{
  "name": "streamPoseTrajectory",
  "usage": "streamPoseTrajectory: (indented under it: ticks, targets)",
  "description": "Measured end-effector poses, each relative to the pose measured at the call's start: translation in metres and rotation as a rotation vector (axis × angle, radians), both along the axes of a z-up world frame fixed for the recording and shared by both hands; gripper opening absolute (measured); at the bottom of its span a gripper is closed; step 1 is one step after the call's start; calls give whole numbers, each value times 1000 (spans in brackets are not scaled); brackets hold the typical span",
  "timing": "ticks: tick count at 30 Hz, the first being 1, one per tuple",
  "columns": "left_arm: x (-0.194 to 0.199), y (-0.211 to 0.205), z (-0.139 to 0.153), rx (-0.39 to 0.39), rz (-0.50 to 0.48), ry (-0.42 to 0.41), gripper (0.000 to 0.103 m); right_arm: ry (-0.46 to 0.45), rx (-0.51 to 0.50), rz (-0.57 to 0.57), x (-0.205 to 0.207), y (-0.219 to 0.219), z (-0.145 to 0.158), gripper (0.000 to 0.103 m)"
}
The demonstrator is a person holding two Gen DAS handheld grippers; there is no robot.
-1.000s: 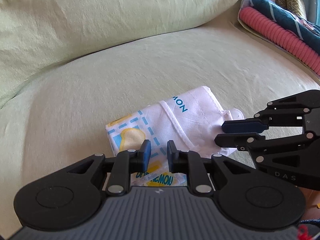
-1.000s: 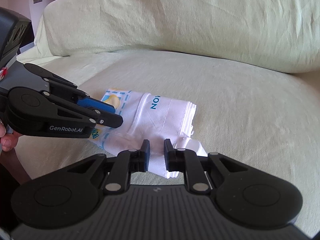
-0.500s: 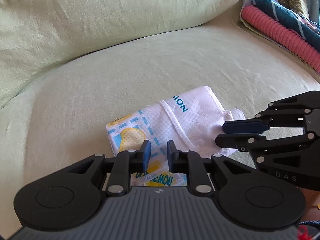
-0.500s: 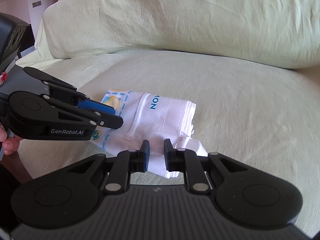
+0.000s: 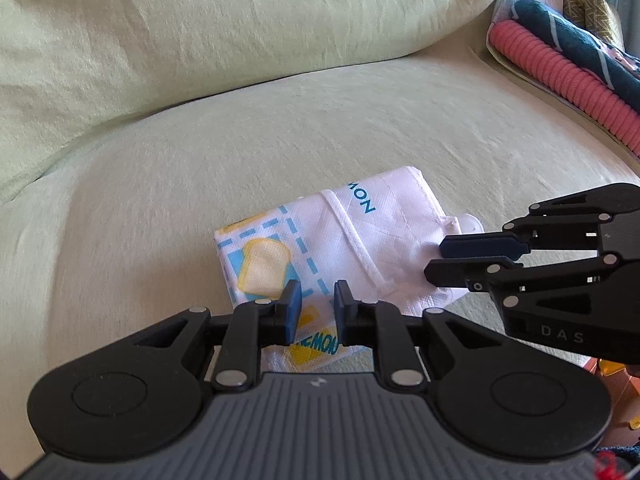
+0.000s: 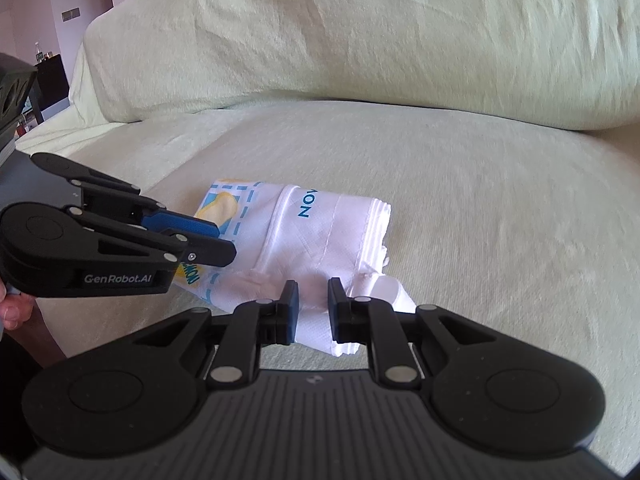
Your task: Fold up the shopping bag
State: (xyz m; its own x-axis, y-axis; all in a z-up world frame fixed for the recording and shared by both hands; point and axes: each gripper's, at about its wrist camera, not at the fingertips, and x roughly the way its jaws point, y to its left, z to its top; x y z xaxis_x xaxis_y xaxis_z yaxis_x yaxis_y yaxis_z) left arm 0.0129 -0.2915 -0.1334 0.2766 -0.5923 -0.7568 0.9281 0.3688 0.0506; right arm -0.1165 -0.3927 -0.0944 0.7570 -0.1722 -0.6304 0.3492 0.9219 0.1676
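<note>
Left wrist view: the shopping bag (image 5: 340, 248) lies folded into a compact packet on the pale green sofa seat (image 5: 160, 200), just below frame centre. Its long axis runs from lower left to upper right; the printed end w/ blue dashes and a yellow toast pic sits lower left, the plain white end w/ teal letters points upper right. A white corded hem crosses it diagonally. The left gripper (image 5: 316, 312) is at bottom centre, jaws parted by a narrow gap, nothing pinched between them; the bag's near edge shows through the gap, pads not pressing it. The right gripper (image 5: 434, 258) comes in from the right edge, its 2 fingers nearly together, tips over the bag's white right end; can't tell if they touch cloth. Back cushion (image 5: 200, 40) fills the top; pink ribbed roll (image 5: 560, 76) and dark blue fabric at upper right.

Right wrist view: the bag (image 6: 320, 232) is centre-left, long axis roughly left to right, printed end left, white layered edges right. The right gripper (image 6: 313, 312) at bottom centre has a narrow gap, open on nothing, w/ the white corner behind it. The left gripper (image 6: 226, 244) enters from the left, tips over the printed end. A fingertip (image 6: 12, 312) shows at the left edge.
</note>
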Motion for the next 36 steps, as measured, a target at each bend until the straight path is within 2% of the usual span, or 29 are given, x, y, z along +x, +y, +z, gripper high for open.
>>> streamPoseTrajectory:
  ticks: [8,12,14,17,21,23,26,33,35,36]
  targets:
    - [0,0,2,8,-4,-3,19,-9,14,6,0,-4,-3,13]
    - [2,2,2,0,-4,3,19,12,-31,82,1,-3,7,16]
    - [3,3,2,-4,-6,8,19,-4,-54,106,2,-6,20,16]
    - [4,3,2,-9,-10,9,19,-57,-108,75,7,-14,33,18]
    - [3,4,2,-6,-27,-13,19,-103,-141,72,31,-30,28,18]
    - [3,5,1,-17,-36,-19,19,-54,-174,92,42,-29,16,18]
    - [3,4,-1,-27,-44,-37,19,10,-168,65,54,-30,1,20]
    - [11,-1,-5,-60,-57,-53,19,15,-158,47,55,-33,-11,20]
    - [12,-1,-4,-60,-62,-45,19,9,-136,51,55,-36,-8,20]
    - [12,0,-3,-60,-65,-42,19,2,-156,74,53,-35,-4,21]
